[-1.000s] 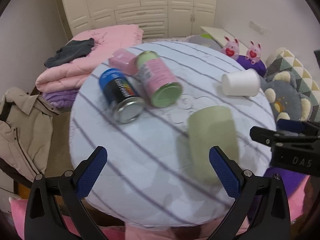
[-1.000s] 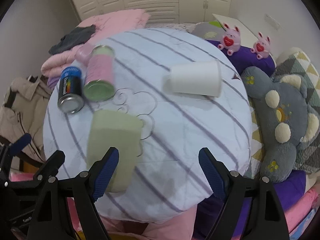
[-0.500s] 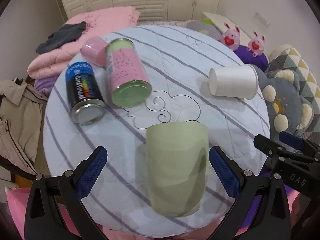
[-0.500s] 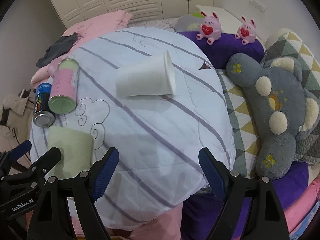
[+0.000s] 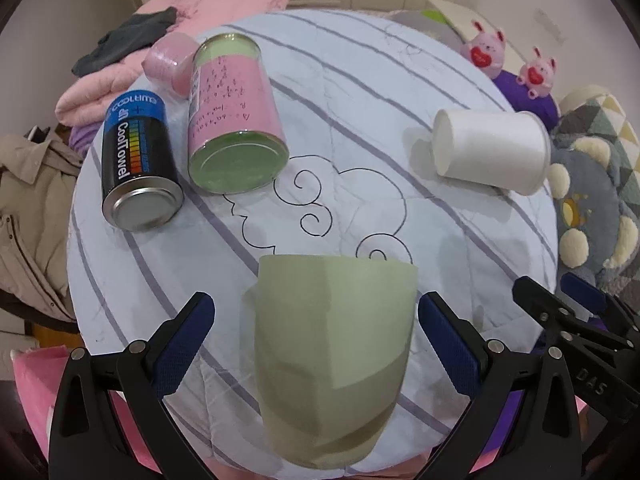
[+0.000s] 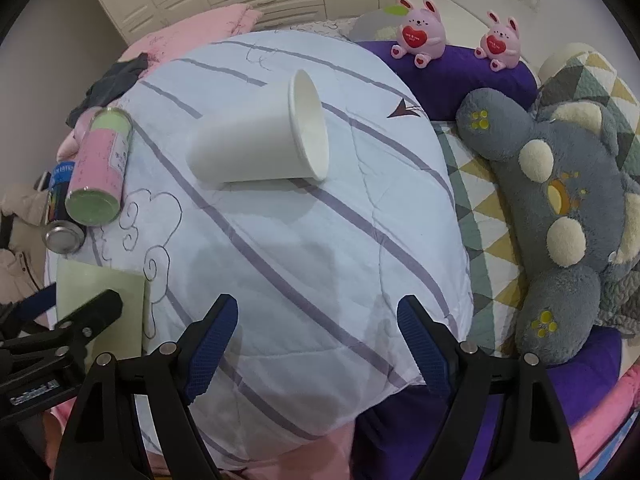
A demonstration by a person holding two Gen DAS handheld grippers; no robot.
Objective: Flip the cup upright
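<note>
A pale green cup [image 5: 332,356] stands upside down at the near edge of the round striped table [image 5: 360,80]. My left gripper [image 5: 316,340] is open, its blue pads on either side of the green cup, apart from it. A white paper cup [image 5: 492,152] lies on its side at the right; in the right wrist view the white cup [image 6: 256,144] lies with its mouth to the right. My right gripper [image 6: 318,340] is open and empty over the near table edge, well short of the white cup. The green cup [image 6: 100,300] shows at the left there.
A black and blue can [image 5: 136,168], a pink and green can [image 5: 236,120] and a small pink tub [image 5: 168,64] lie at the table's left. A grey plush toy [image 6: 560,208], two pink bunnies [image 6: 420,36] and bedding lie to the right. Folded pink blankets [image 5: 160,40] sit behind.
My left gripper moved in so the green cup sits between its pads. My right gripper swung right and closer toward the white cup. Both stayed open.
</note>
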